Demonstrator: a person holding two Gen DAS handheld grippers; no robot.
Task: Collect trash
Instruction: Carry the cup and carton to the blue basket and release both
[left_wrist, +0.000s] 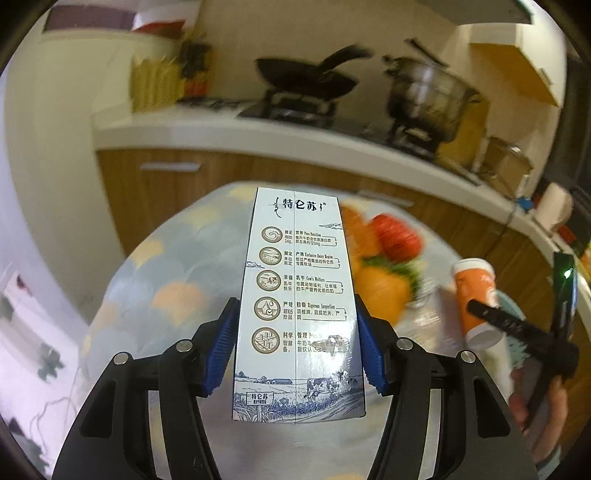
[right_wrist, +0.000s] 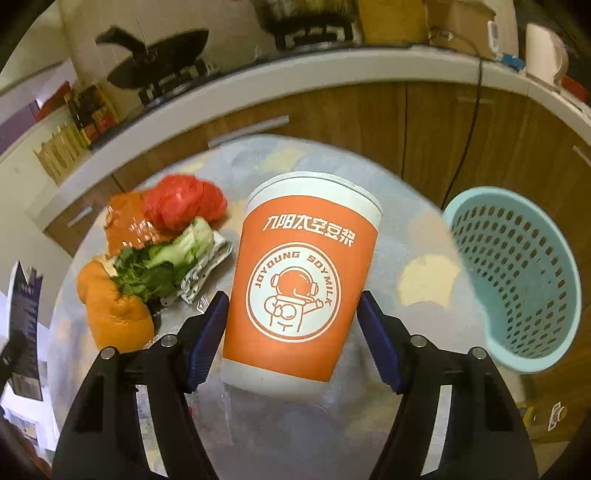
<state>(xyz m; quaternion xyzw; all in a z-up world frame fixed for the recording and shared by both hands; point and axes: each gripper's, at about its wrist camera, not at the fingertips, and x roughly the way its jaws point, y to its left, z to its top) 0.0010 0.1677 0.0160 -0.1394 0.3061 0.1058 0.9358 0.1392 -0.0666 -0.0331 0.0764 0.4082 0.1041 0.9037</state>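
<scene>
The left gripper clamps a white-and-blue milk carton between its blue pads, lifted above the patterned round table; the top reads "特仑苏". The right gripper has an orange paper cup between its jaws, printed "九阳太空豆浆" and "JOYOUNG SOYMILK" (with an astronaut drawing); its left pad touches the cup, the right stands just clear. A teal perforated basket sits just right of it.

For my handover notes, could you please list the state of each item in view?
milk carton: gripped, lifted off the table
left gripper: shut on the carton
soymilk cup: between the pads, lid on
right gripper: pads at the cup's sides
basket: tilted, looks empty
</scene>
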